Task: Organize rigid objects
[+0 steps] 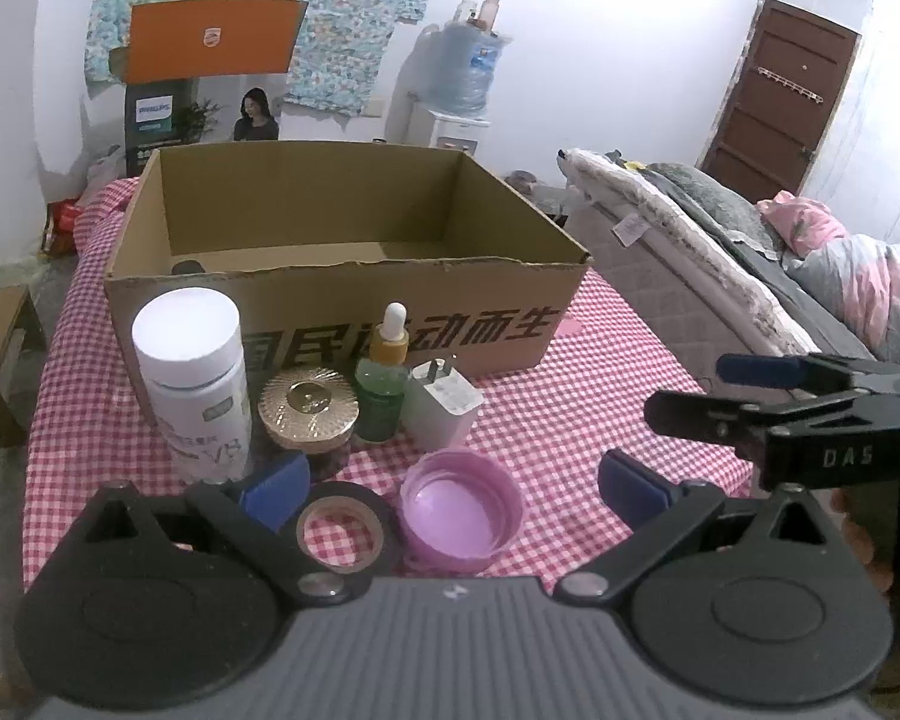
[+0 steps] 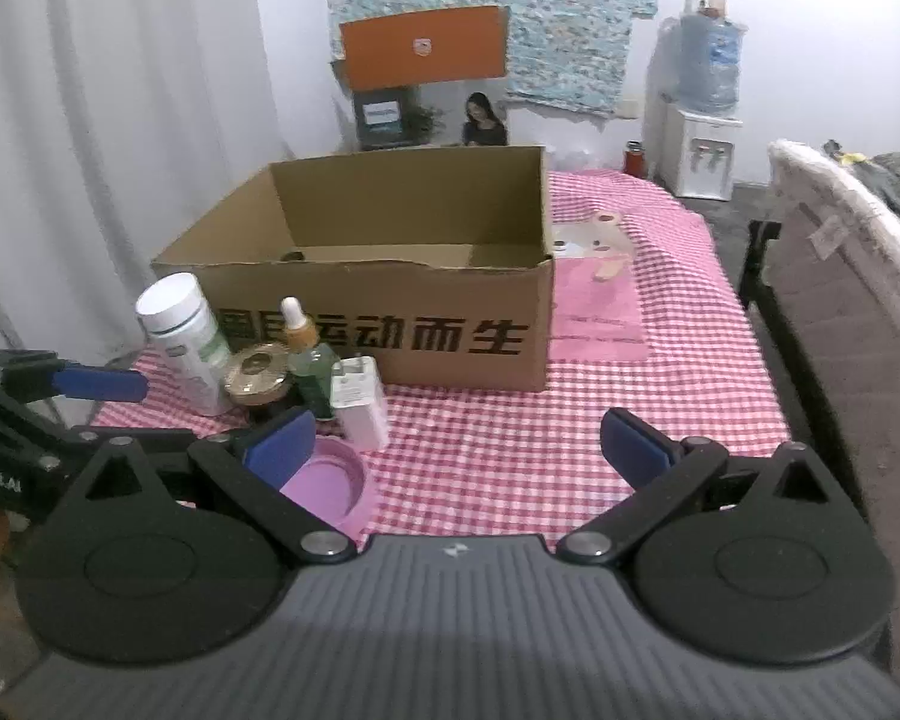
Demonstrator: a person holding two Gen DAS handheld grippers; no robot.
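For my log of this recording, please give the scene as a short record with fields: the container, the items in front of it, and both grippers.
container: cardboard box, open top, on checked tablecloth
items in front: white bottle, gold-lid jar, green dropper bottle, white charger, black tape roll, pink cap
inside box: one dark item, unclear
left gripper: open, empty
right gripper: open, empty

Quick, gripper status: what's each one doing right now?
Left gripper: open, holding nothing; tape roll and pink lid lie between its fingers.
Right gripper: open, holding nothing.

left gripper: fingers spread, empty | right gripper: fingers spread, empty
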